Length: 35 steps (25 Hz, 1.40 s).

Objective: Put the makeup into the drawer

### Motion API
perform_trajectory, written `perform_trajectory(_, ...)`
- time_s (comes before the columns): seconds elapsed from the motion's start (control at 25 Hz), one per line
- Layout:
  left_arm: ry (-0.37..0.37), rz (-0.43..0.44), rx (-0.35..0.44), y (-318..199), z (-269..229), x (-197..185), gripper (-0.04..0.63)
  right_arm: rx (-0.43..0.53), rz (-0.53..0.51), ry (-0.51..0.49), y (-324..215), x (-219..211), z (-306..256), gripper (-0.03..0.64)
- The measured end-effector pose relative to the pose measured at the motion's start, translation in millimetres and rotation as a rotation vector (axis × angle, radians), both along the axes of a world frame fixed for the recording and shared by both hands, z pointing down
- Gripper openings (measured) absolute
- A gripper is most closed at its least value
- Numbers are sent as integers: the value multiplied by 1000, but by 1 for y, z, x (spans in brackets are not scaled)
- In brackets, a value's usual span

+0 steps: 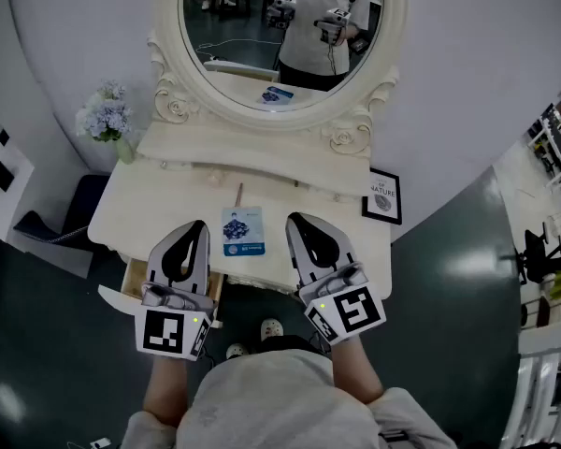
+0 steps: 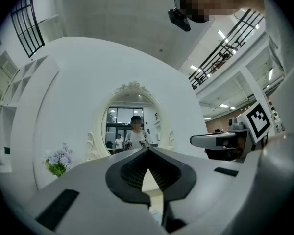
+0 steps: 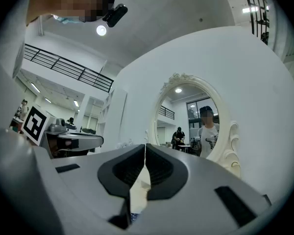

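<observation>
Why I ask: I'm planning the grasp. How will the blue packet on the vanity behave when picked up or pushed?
The packet lies flat and looks thin, so it is probably light and won't roll or tip. On the smooth vanity top it may slide when pushed. Thin as it seems, it could flex; its stiffness cannot be told.

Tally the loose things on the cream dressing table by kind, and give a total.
Blue-and-white flat packet: 1
Thin brown stick: 1
Black-framed picture: 1
Bunch of pale purple flowers: 1
Total: 4
</observation>
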State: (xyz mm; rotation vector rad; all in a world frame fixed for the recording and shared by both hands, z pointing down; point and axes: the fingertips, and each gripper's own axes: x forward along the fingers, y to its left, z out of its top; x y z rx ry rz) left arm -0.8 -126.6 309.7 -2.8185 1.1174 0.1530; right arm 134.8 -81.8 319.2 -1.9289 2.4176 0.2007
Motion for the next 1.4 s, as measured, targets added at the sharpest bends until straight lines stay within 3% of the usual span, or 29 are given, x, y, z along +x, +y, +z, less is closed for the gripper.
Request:
perform_trajectory(0.56, -11, -22, -12, -7, 5, 21, 14, -66, -21, -28, -17, 24, 22, 20)
perform_trajectory(0.68, -12, -29, -16, -7, 8, 22, 14, -138, -12, -56, -27, 29, 41, 20)
perform_trajectory(0.88, -12, -48, -31, -8, 12, 20, 14, -336, 0, -73, -49, 36, 94, 20)
perform_trajectory(1.16, -15, -85, -46, -9, 17, 11, 14, -543, -38, -212, -66, 35, 164, 21)
perform_trajectory(1.4, -21, -115, -59, -10, 21, 7, 14, -679, -44, -202, -68, 35, 212, 21)
